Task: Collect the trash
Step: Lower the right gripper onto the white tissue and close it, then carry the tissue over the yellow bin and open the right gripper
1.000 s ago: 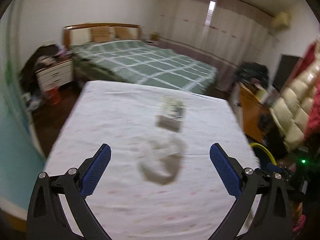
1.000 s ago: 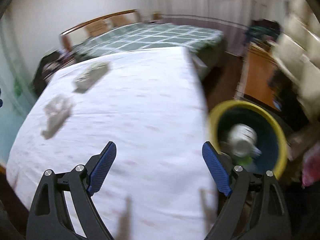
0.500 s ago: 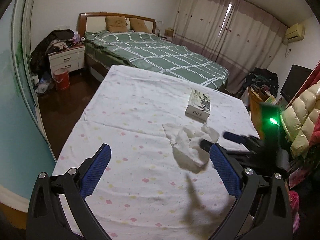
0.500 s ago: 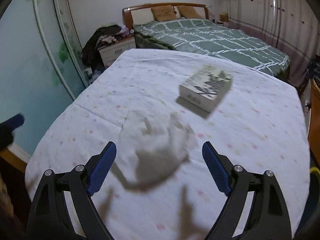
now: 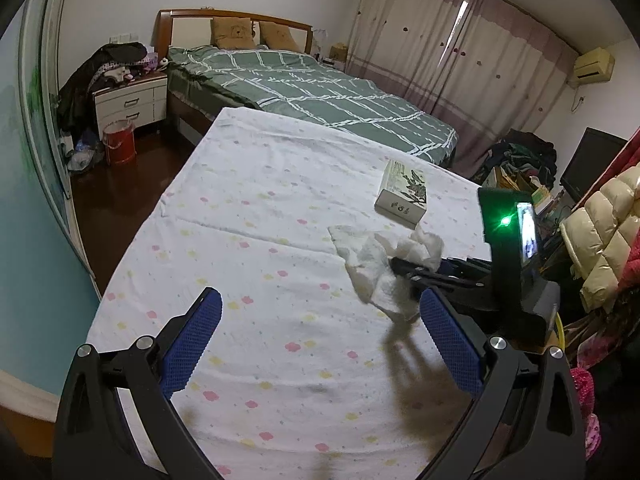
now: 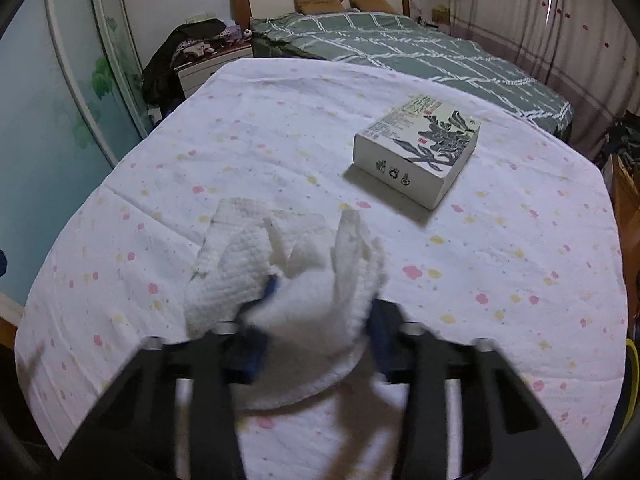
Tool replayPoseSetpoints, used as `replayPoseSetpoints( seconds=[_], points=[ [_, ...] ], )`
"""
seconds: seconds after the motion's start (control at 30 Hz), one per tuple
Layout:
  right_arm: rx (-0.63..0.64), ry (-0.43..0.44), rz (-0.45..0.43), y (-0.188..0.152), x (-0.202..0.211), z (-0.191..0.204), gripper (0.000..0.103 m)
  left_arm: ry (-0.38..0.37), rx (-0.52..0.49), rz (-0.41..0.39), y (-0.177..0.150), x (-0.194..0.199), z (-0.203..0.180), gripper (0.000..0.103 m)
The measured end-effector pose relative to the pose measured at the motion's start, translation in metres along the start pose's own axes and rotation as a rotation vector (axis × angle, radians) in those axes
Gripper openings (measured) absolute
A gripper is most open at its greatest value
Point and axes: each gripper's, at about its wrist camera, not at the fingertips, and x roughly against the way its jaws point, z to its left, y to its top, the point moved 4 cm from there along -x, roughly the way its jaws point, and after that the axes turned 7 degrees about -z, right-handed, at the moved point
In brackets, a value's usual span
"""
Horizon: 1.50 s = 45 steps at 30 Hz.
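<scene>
A crumpled white paper towel (image 5: 378, 264) lies on the table with the white dotted cloth (image 5: 260, 264). My right gripper (image 6: 316, 320) is closed around the towel (image 6: 304, 280), whose folds bulge up between and over the blue pads; in the left wrist view the right gripper (image 5: 416, 272) reaches into the towel from the right. A white box with a dark leaf print (image 5: 402, 194) lies on the cloth beyond the towel; it also shows in the right wrist view (image 6: 420, 152). My left gripper (image 5: 320, 344) is open and empty, above the cloth's near part.
A bed with a green checked cover (image 5: 312, 92) stands behind the table. A nightstand (image 5: 130, 100) and a red bucket (image 5: 119, 142) are at the far left. Clutter and a padded coat (image 5: 600, 232) fill the right side. A yellow bin rim (image 6: 631, 376) shows at the table's right edge.
My right gripper swung from the yellow bin to the table, moved onto the paper towel and closed on it. My left gripper stayed open and shifted its view slightly.
</scene>
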Motion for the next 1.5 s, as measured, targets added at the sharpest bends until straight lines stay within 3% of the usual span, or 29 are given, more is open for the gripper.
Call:
replayPoseSetpoints(
  seconds=[0.2,0.47,0.97,1.07,1.27,1.3,1.4,1.5],
  points=[
    [-0.036,0.037,-0.048,-0.008,0.03,-0.015,0.012,0.005,-0.001,0.013,-0.005,-0.005,-0.001,0.098],
    [-0.167,-0.031,-0.15,-0.024,0.091,-0.075,0.012,-0.007,-0.02,0.026,-0.01,-0.011,-0.014,0.098],
    [-0.53,-0.438,-0.241,-0.107,0.198,-0.284,0.013,-0.032,-0.071,0.055,-0.017,-0.023,-0.045,0.098],
    [-0.581,-0.511,-0.228,-0.128,0.205,-0.317,0.013,-0.037,-0.087,0.067,-0.019,-0.028,-0.054,0.098],
    [-0.652,-0.561,-0.134,-0.165,0.183,-0.354,0.014,-0.044,-0.115,0.087,-0.021,-0.037,-0.07,0.098],
    [-0.661,-0.568,-0.117,-0.17,0.178,-0.358,0.021,-0.045,-0.122,0.093,-0.021,-0.039,-0.073,0.098],
    [-0.692,-0.593,-0.106,-0.181,0.175,-0.365,0.059,-0.048,-0.136,0.106,-0.021,-0.046,-0.079,0.098],
    [-0.683,-0.622,-0.119,-0.183,0.179,-0.365,0.063,-0.051,-0.157,0.123,-0.021,-0.056,-0.086,0.098]
  ],
)
